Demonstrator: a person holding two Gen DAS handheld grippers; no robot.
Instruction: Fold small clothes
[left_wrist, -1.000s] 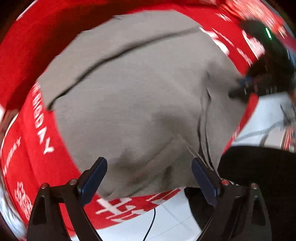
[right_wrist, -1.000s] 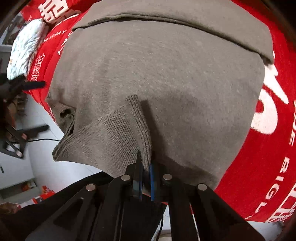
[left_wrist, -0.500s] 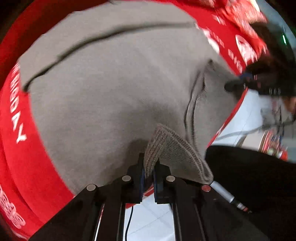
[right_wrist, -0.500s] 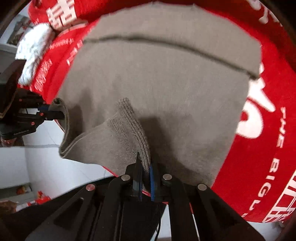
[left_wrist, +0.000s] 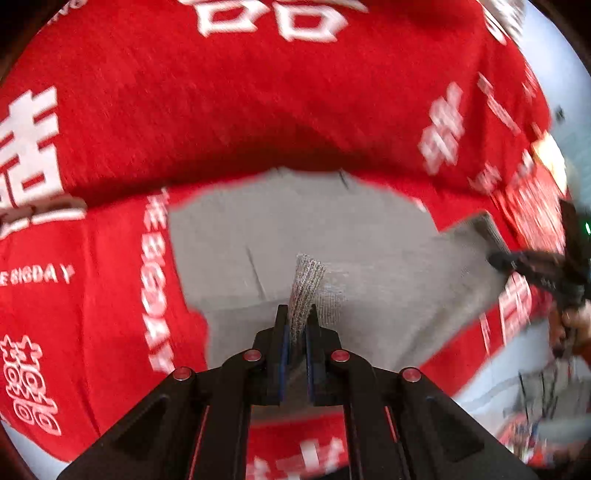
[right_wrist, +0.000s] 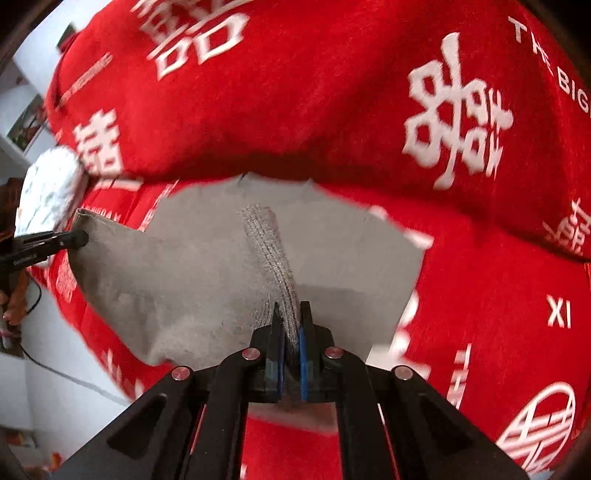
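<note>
Here, grey ribbed-hem garment, lifted

Grey knit garment, small, plain, with ribbed hem. Lifted by two hem corners, ribbing bunched and upright at 6 o'clock in each wrist view. Far part flat on red cloth with white lettering toward 12 o'clock. Edges motion-blurred.

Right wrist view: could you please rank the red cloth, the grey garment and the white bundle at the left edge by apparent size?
1. red cloth, fills most of the view
2. grey garment
3. white bundle, smallest, though farther off, so its true size is unsure
</note>
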